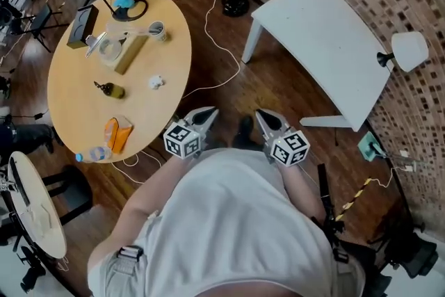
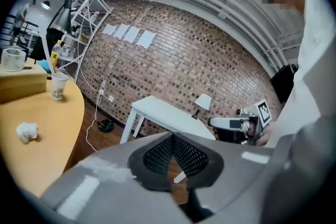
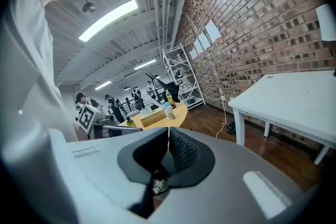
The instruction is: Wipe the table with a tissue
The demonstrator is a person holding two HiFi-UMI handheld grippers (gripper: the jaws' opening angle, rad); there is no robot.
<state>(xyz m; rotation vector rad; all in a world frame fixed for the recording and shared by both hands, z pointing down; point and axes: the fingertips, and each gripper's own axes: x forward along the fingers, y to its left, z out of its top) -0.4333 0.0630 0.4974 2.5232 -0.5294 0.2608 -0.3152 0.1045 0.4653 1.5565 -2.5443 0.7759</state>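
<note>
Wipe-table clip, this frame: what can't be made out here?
Head view: the hands behind the left tool and right tool, hidden by the person's torso.
Head view: print on the orange packet, too small.
Left gripper view: near part of the round table, covered by the tool's own body.
Right gripper view: tabletop mostly behind the tool's body, so the tissue does not show there.

Left hand-held gripper closed, right hand-held gripper closed
</note>
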